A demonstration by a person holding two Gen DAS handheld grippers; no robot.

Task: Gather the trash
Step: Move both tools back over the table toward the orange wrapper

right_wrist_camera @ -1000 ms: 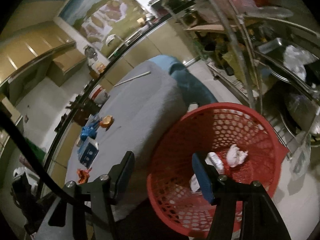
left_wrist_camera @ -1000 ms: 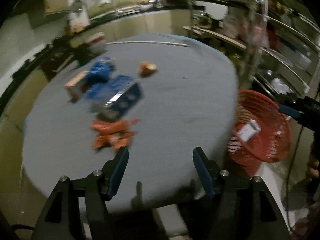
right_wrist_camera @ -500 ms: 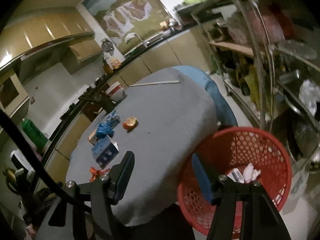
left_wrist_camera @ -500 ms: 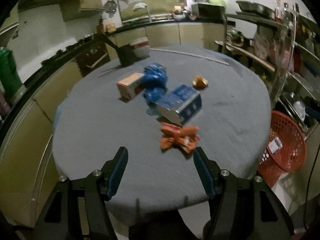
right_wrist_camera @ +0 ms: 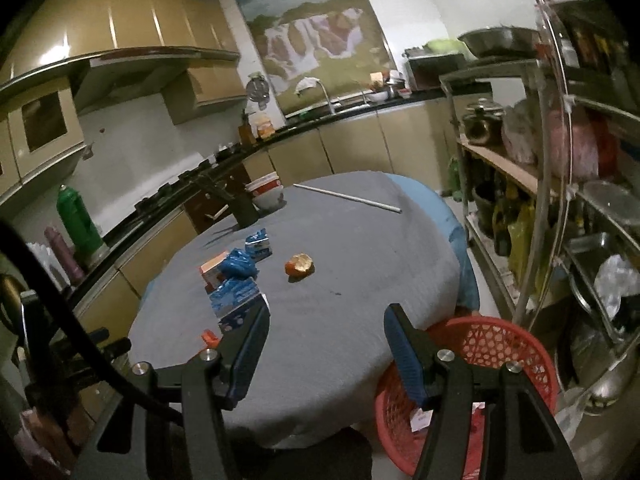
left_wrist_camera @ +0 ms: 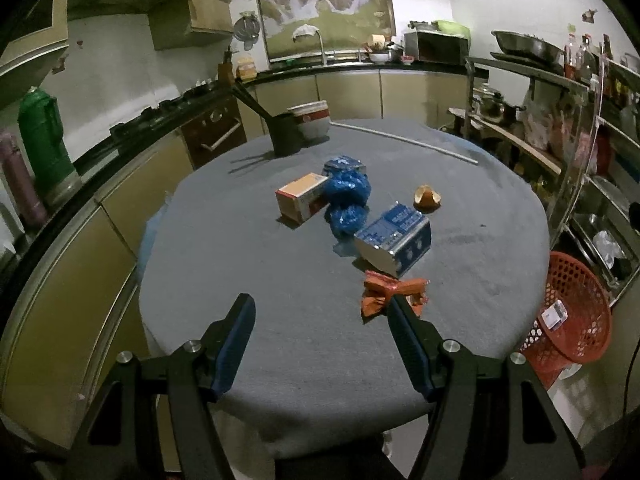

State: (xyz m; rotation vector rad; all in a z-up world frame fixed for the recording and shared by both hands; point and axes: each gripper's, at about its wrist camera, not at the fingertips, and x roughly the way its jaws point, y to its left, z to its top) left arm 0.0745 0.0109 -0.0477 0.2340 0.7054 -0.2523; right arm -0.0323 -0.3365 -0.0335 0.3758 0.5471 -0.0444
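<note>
Trash lies on the round grey table (left_wrist_camera: pixel 248 264): an orange wrapper (left_wrist_camera: pixel 390 292), a blue carton (left_wrist_camera: pixel 396 242), crumpled blue bags (left_wrist_camera: pixel 346 196), an orange-and-white box (left_wrist_camera: pixel 302 200) and an orange peel (left_wrist_camera: pixel 427 197). My left gripper (left_wrist_camera: pixel 320 304) is open and empty above the near table edge, its right finger beside the wrapper. My right gripper (right_wrist_camera: pixel 326 316) is open and empty over the table's near right edge. The red basket (right_wrist_camera: pixel 492 344) stands on the floor right of the table and holds some paper; it also shows in the left wrist view (left_wrist_camera: pixel 576 300).
A dark pot (left_wrist_camera: pixel 286 134), a white bowl (left_wrist_camera: pixel 314 120) and a long white rod (left_wrist_camera: pixel 412 142) sit at the table's far side. Metal shelves (right_wrist_camera: pixel 560 200) stand close on the right. Kitchen counters (left_wrist_camera: pixel 120 160) curve around left and back.
Both grippers have pulled back and up. The left view swung from the basket side to the table's front. The right gripper left the basket and now faces the table.
</note>
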